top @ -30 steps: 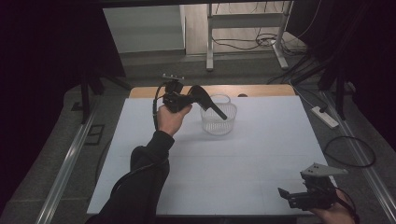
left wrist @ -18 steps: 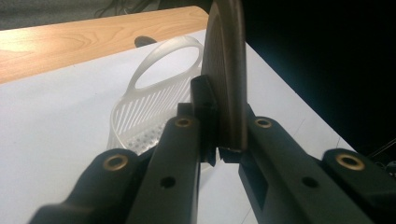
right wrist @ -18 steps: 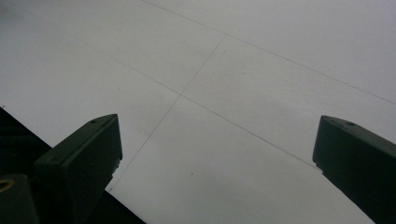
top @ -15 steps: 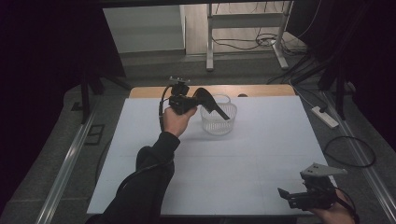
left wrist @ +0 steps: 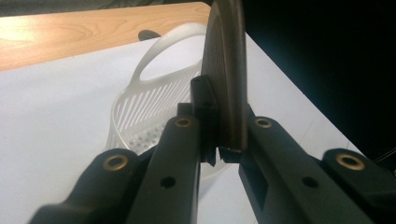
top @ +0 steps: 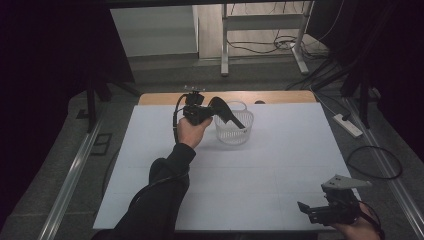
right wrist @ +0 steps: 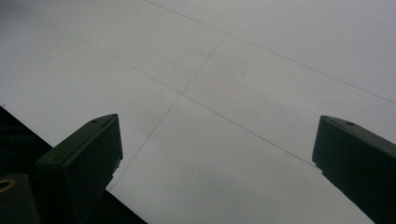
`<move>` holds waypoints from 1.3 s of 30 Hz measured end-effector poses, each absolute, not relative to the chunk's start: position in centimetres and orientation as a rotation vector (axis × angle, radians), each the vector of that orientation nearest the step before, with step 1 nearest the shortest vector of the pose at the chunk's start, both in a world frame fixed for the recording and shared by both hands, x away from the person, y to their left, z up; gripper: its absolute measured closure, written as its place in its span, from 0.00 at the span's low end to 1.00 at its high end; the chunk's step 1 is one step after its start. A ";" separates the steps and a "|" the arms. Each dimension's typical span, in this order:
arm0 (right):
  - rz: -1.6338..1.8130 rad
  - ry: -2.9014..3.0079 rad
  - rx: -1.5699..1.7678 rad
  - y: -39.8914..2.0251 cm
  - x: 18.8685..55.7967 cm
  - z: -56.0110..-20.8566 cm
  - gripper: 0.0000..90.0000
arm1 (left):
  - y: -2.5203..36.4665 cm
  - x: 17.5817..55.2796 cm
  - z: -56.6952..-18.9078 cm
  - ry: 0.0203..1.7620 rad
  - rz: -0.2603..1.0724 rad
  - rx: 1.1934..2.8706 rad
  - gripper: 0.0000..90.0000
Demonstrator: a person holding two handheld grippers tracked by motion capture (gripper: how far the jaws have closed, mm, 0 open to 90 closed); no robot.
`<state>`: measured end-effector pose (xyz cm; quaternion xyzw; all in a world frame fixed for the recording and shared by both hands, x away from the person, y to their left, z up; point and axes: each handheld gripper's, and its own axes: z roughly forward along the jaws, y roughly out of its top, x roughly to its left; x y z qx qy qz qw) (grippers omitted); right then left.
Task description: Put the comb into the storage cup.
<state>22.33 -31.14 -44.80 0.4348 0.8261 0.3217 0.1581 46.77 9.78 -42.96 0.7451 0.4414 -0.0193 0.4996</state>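
As seen against the earlier frames, the left gripper (top: 235, 120), clenched on a dark disc (left wrist: 226, 70), has been lowered toward the basket (top: 234, 131), probably for dropping; the right gripper (right wrist: 215, 154) rests released.

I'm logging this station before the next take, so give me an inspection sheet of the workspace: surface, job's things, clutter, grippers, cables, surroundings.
Surface: white table sheet, bare wood strip along the far edge.
Job's things: clear slotted basket upright near the far edge; dark curved flat piece held over the basket's rim.
Clutter: nothing seen.
Grippers: left gripper shut on the dark piece, fingers pressing its lower end; right gripper open, nothing between its fingers, low over the near right corner.
Cables: left gripper's cable loops beside the hand; loose cable on the floor at right.
Surroundings: power strip on the floor, metal frame beyond the table, dark curtains.
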 end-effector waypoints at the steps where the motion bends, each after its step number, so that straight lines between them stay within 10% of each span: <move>1: 0.920 2.362 1.243 -31.1 22.3 -44.8 0.03 | 9.8 46.8 -43.1 1.067 -0.047 1.807 0.97; 26: 0.916 2.359 1.251 -31.2 22.4 -44.8 0.03 | 10.7 47.3 -45.5 1.122 -0.076 1.740 0.95; 39: 0.914 2.357 1.256 -31.2 22.4 -44.8 0.03 | 10.7 47.2 -46.1 1.161 0.043 1.818 0.78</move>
